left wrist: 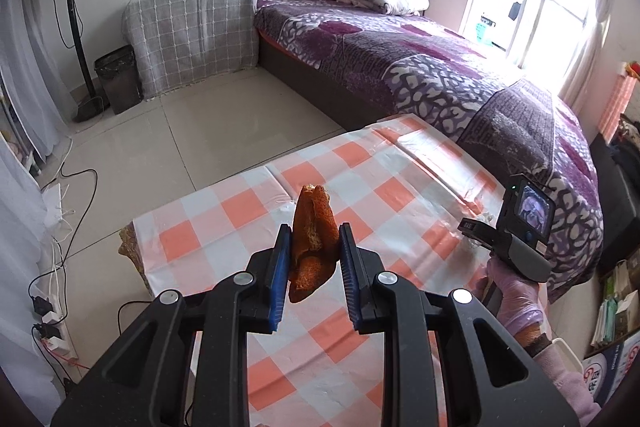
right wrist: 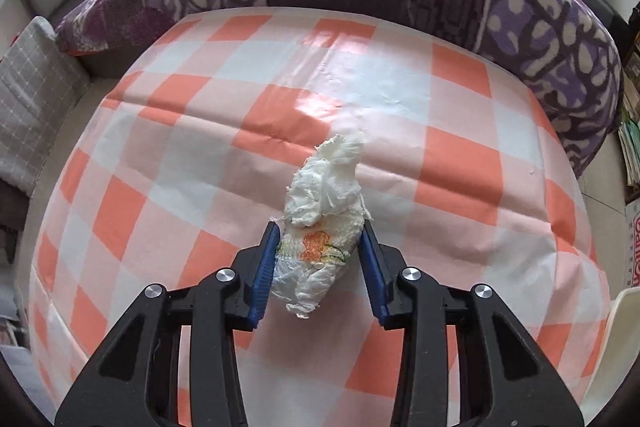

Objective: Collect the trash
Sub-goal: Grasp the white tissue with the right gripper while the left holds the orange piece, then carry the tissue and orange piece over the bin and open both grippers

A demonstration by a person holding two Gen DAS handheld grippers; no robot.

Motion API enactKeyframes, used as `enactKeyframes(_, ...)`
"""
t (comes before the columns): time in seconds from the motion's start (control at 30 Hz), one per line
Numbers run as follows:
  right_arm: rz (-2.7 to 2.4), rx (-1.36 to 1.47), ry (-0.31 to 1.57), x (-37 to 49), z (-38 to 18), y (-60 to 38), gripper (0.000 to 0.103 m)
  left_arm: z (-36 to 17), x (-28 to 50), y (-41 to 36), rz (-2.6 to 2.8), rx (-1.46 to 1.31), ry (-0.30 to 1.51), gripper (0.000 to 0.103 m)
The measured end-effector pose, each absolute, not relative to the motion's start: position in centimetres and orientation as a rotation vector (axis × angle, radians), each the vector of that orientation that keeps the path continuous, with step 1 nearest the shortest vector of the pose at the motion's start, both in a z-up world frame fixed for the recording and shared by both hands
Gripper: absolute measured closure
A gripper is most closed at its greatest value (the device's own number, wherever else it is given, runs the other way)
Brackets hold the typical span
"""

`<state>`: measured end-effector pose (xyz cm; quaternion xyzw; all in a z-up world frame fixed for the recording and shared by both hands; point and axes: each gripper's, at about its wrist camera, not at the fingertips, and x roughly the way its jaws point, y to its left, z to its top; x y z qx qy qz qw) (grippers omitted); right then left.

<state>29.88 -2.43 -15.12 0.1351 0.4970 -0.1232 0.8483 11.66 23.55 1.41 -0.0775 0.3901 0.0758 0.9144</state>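
Observation:
My left gripper is shut on a piece of orange peel and holds it above the checked tablecloth. My right gripper is shut on a crumpled white tissue wad with an orange print, over the same tablecloth. The right gripper's body also shows in the left wrist view at the table's right side, held by a gloved hand. A dark trash bin stands on the floor at the far left, beside a covered cabinet.
A bed with a purple blanket runs along the table's far side. A fan stand and cables with power strips lie at the left. A cloth-covered cabinet stands by the bin. Shelves with books stand at the right.

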Motion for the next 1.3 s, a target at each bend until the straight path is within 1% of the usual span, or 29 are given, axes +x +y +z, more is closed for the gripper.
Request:
enactKeyframes(0.23, -0.170, 0.217, 0.913, 26.0, -8.7, -0.2, 0.066, 1.8, 11.5, 23.5, 0.147, -0.176, 0.785, 0.079)
enactKeyframes(0.4, -0.139, 0.174, 0.852, 23.5, -4.3, 0.2, 0.065, 2.1, 11.2, 23.0, 0.129, -0.186, 0.773, 0.079)
enactKeyframes(0.57, -0.129, 0.191, 0.837, 20.6, -2.1, -0.5, 0.065, 2.3, 10.9, 22.6, 0.123, -0.191, 0.764, 0.079)
enactKeyframes(0.77, -0.155, 0.167, 0.846, 16.8, -1.9, -1.2, 0.065, 2.0, 10.9, 22.0, 0.109, -0.193, 0.766, 0.079)
enactKeyframes(1.0, -0.174, 0.206, 0.883, 12.3, -3.3, -3.6, 0.065, 1.6, 10.6, 20.1, 0.081, -0.154, 0.774, 0.079)
enactKeyframes(1.3, -0.213, 0.215, 0.893, 9.2, -5.5, -6.7, 0.065, 0.2, 10.7, 17.0, 0.047, -0.094, 0.810, 0.079)
